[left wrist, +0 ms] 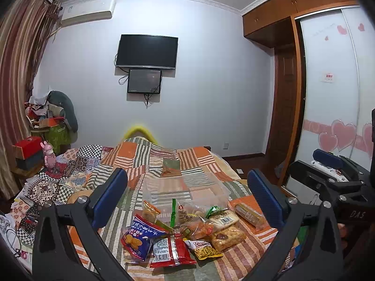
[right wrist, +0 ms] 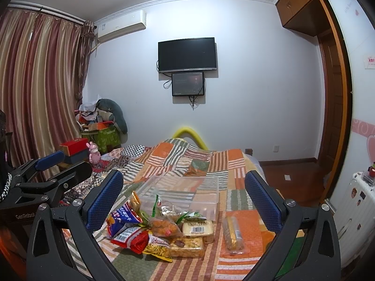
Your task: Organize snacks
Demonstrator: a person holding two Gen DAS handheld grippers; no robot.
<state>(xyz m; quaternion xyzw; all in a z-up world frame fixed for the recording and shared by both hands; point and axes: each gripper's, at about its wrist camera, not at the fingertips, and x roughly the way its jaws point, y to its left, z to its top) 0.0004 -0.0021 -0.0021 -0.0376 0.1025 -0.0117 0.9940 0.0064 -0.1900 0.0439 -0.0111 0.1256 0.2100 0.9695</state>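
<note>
Both claws spread, empty: left gripper (left wrist: 187, 194), right gripper (right wrist: 184, 195). Snack packets (left wrist: 178, 231) heaped before clear bin (left wrist: 218, 193). Start stage; next, pinch one packet.

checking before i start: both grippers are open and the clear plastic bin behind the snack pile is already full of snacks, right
Not quite. The clear plastic bin is empty; the right wrist view shows the quilt through it. The snack pile lies in front. Both the left gripper and right gripper are open.
</note>
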